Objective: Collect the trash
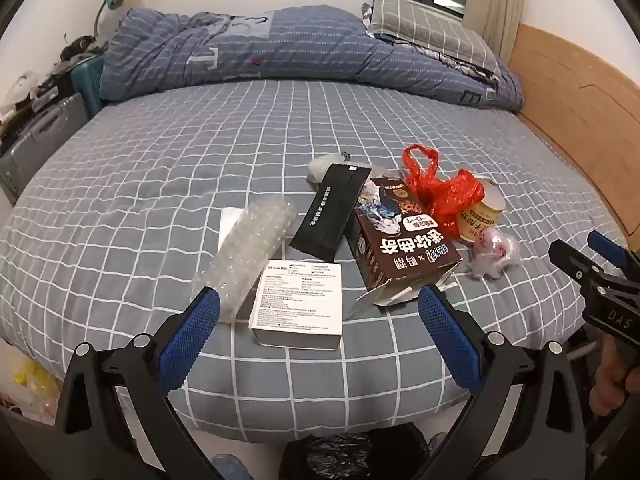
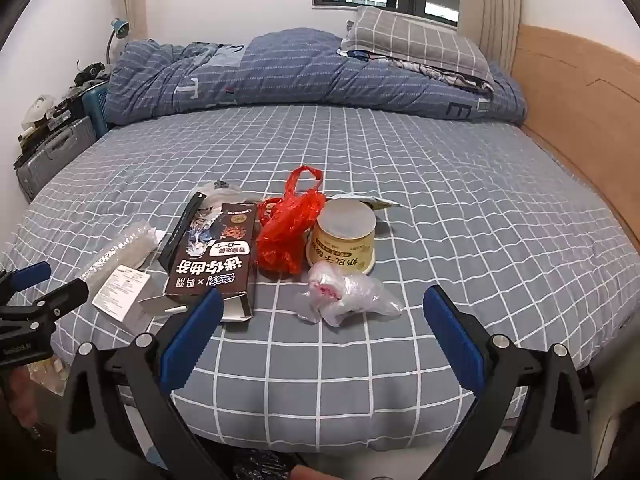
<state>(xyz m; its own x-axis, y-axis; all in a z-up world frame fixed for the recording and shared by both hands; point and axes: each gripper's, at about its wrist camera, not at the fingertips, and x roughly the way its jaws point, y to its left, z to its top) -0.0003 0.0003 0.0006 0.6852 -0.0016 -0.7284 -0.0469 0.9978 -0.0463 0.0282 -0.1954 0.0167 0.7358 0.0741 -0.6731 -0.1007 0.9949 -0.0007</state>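
Observation:
Trash lies on the grey checked bed (image 1: 200, 152): a white box (image 1: 298, 300), bubble wrap (image 1: 252, 240), a black wrapper (image 1: 332, 212), a brown carton (image 1: 400, 248), a red plastic bag (image 1: 444, 192), a yellow cup (image 1: 482, 212) and a crumpled clear bag (image 1: 494, 256). My left gripper (image 1: 320, 300) is open just before the white box. My right gripper (image 2: 322, 300) is open before the clear bag (image 2: 348, 296). The carton (image 2: 216, 256), red bag (image 2: 288, 232) and cup (image 2: 344, 236) lie beyond it.
A folded blue quilt (image 1: 280, 48) and pillow (image 1: 432, 28) lie at the far side. A wooden headboard (image 1: 580, 120) runs along the right. Suitcases (image 1: 44, 136) stand at the left. A black bag (image 1: 340, 456) sits below the bed's near edge.

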